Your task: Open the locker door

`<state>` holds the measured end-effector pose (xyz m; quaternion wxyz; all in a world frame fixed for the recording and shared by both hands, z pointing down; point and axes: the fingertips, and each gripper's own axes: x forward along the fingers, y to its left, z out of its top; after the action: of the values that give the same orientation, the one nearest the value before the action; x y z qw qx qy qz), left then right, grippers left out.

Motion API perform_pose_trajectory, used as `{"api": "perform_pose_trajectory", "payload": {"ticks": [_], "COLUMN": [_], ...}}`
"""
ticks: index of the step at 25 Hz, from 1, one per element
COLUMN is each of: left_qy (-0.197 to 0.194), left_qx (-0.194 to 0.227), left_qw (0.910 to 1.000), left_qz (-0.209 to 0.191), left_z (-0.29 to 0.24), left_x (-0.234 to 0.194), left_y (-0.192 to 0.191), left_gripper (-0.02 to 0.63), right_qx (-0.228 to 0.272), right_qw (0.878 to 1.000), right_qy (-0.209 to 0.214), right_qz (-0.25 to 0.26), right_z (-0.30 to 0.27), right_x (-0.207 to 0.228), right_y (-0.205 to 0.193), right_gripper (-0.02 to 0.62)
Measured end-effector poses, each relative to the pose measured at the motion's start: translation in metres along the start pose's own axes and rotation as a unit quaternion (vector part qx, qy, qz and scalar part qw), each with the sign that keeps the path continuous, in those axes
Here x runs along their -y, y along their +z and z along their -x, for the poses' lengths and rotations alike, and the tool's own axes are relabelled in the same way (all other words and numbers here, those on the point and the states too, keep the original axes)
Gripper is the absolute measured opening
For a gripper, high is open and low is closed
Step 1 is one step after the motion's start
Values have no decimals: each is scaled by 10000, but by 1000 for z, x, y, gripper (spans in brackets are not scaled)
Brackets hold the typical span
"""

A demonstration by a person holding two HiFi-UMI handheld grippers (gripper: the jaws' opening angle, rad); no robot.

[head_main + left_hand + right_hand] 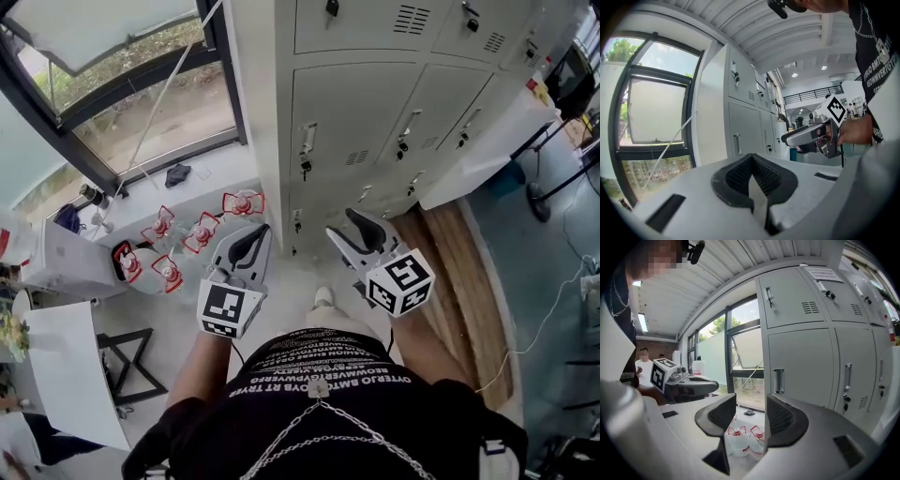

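My right claw is wide open and empty; my left claw is pinched shut. The grey metal locker door stands closed ahead. I should slide my open claw round its small silver handle, then pull slowly.

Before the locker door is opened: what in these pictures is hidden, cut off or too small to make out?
- Head view: the small dark locks on the grey metal lockers are too small to tell locked from unlocked.
- Right gripper view: the print on the white paper notice is too small to read.
- Right gripper view: the clear water jugs with red handles are partly hidden by the jaws of the right gripper.
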<state>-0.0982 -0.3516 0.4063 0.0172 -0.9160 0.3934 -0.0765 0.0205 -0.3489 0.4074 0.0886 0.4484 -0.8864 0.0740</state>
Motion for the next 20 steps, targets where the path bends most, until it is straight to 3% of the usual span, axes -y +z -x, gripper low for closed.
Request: {"api": "perform_pose_trajectory", "payload": {"ticks": [7,20], "left_qy": [416,1106], "left_qx": [-77,-396], "left_qw": [9991,9929], "left_qz": [10,195], "left_z": [-39,-83], "left_x": [-18,-42], "left_y": [7,-8], "left_gripper": [-2,-2], "right_qx": [82,-140], "right_qw": [9990,9920], "right_qy": [438,1253], "right_qz": [59,41], "right_z": [-43,-126], "right_x": [44,86], "right_y": [16,5], "right_gripper": [193,192]}}
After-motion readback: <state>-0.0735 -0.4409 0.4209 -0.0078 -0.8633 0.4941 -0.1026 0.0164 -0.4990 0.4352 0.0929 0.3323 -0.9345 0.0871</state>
